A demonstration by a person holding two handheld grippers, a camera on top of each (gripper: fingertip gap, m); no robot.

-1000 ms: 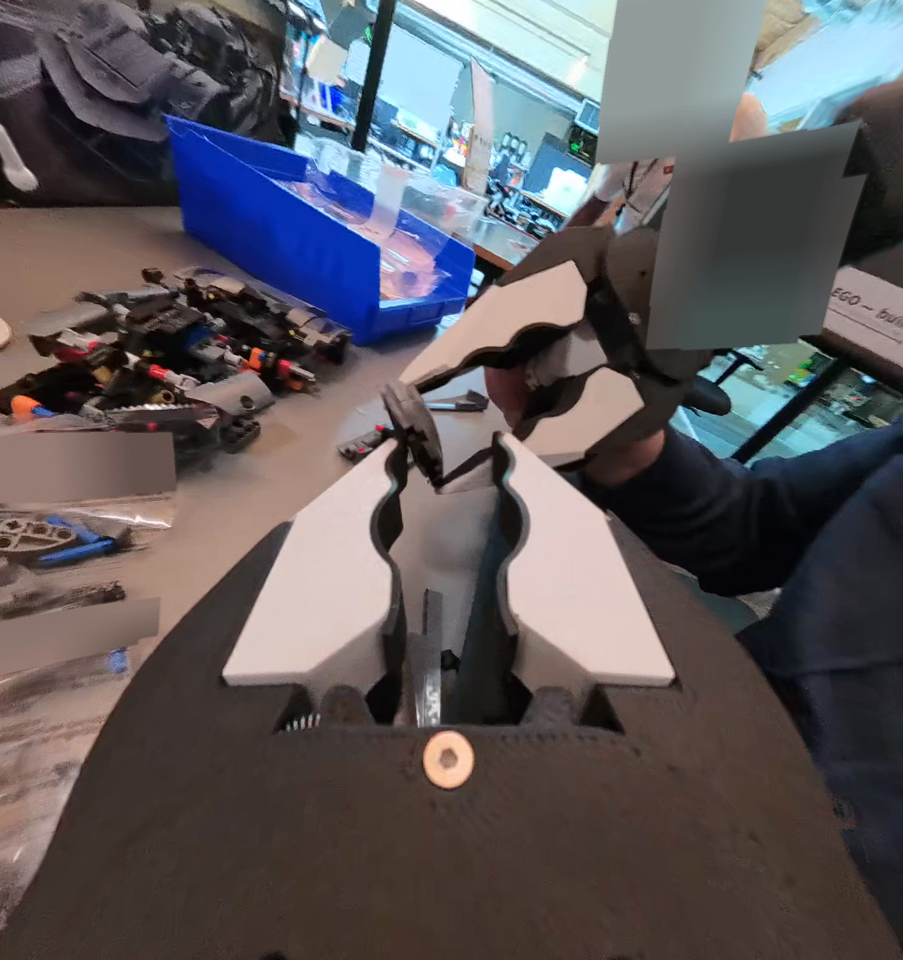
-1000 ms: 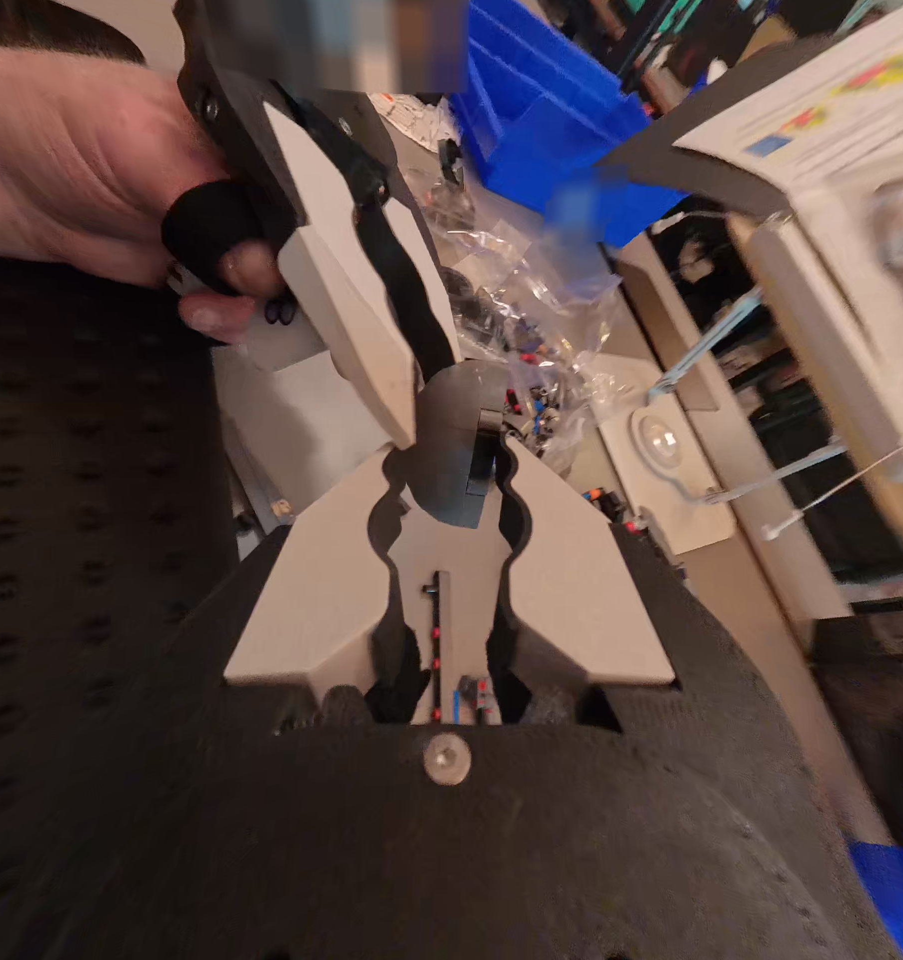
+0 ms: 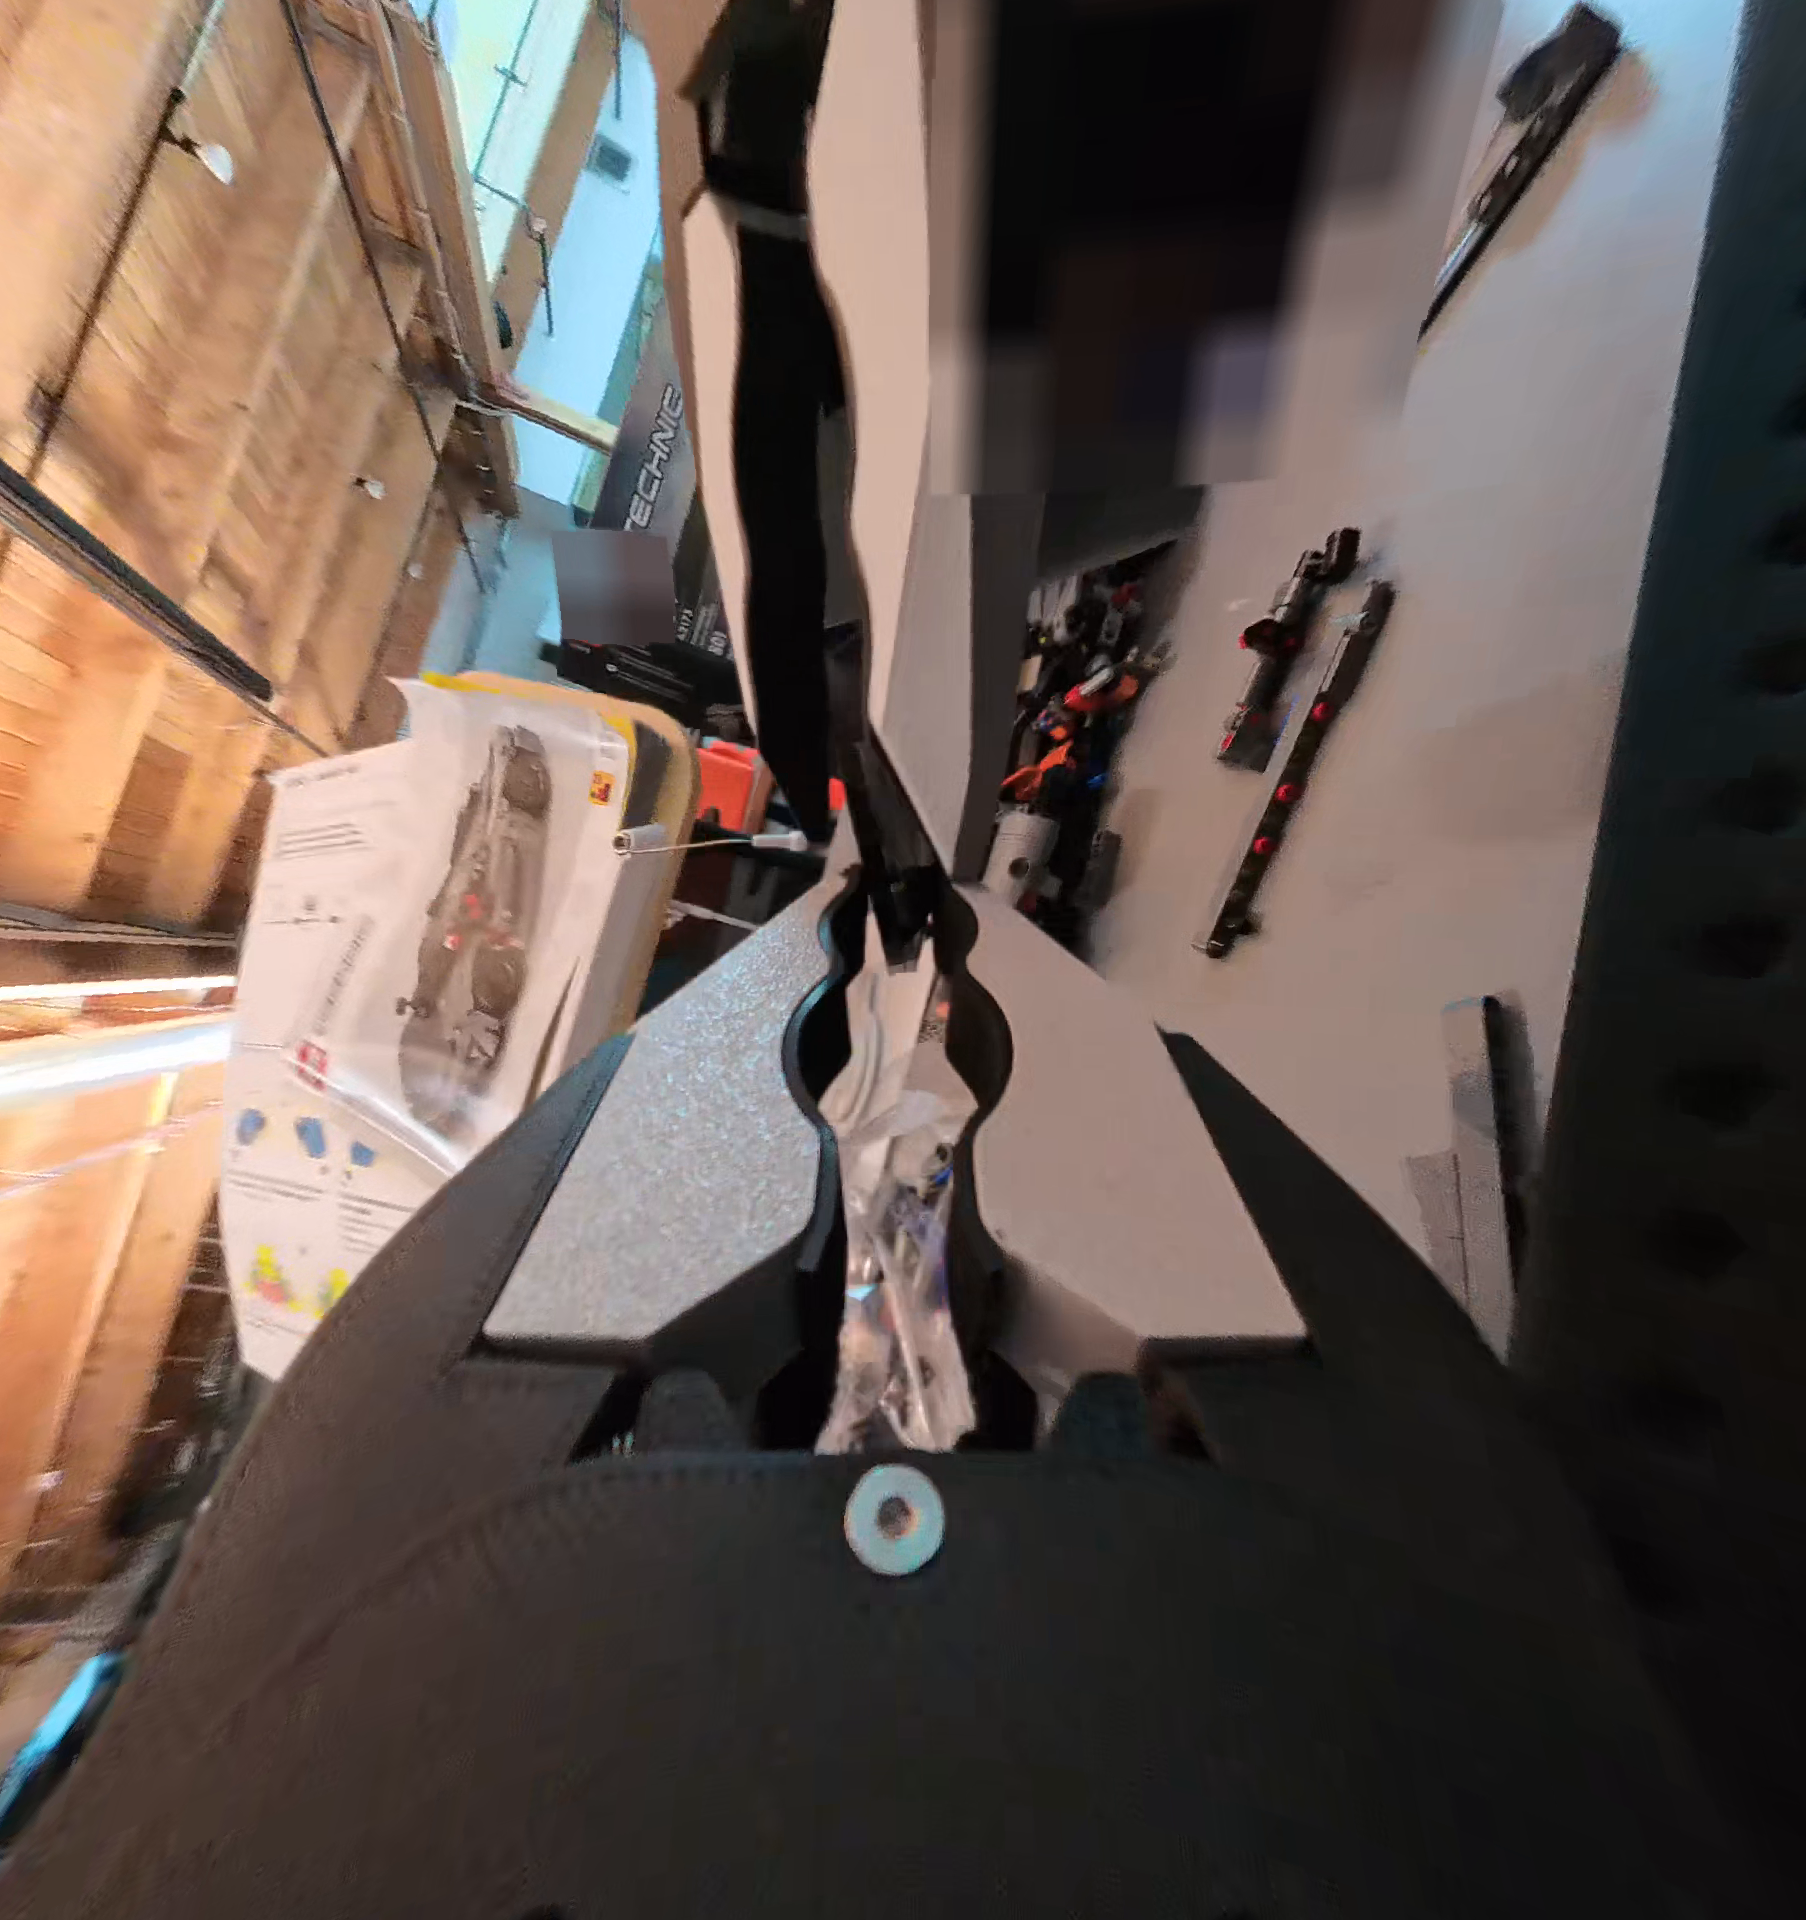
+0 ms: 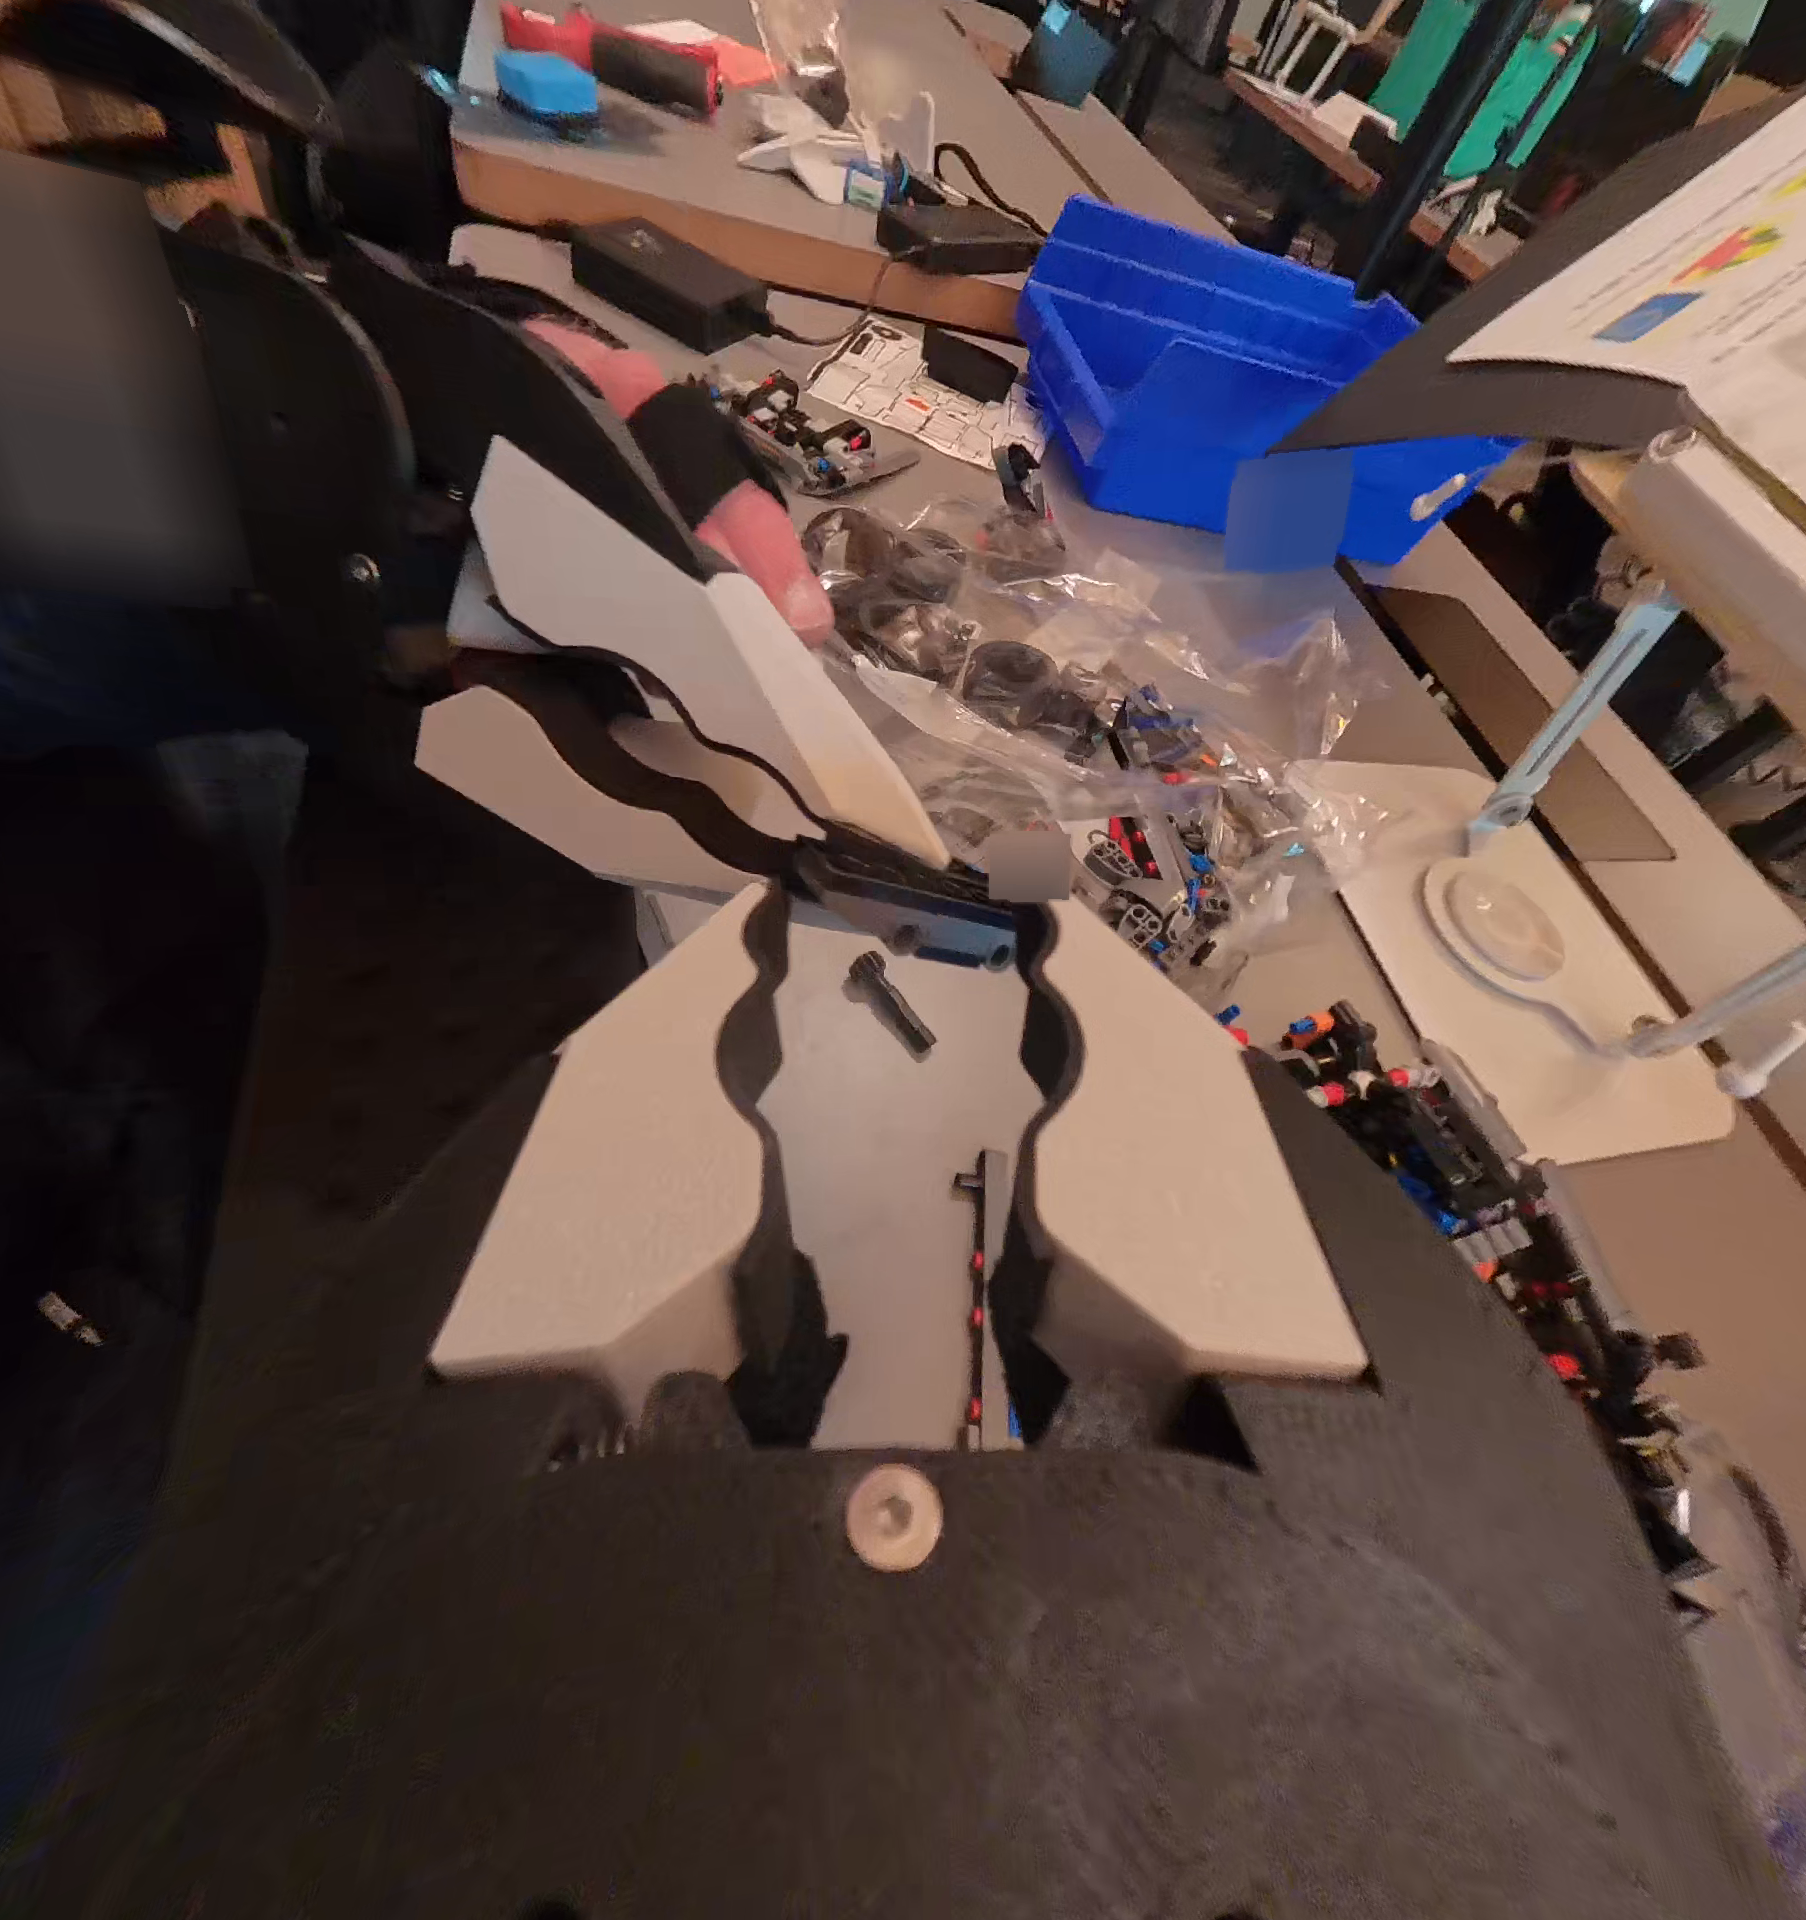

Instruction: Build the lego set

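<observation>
A dark grey and blue lego piece hangs above the grey table, spanning the tips of my right gripper, which is shut on it. My left gripper comes in from the upper left, held by a hand, and its closed tips pinch the same piece from above. In the left wrist view my left gripper is nearly closed on the dark piece, and the right gripper reaches down from the top edge to meet it.
A loose black pin and a black beam with red pins lie under the right gripper. Clear bags of parts, a blue bin, a part-built assembly and a booklet on a stand surround them. Less than 4 cm separates the two grippers' tips. The loose black pin lies around 12 centimetres away from my left fingertips.
The left gripper has rolled onto its side, so its view now looks across the table at the booklet. The right gripper's jaws stand a little wider, across the piece.
</observation>
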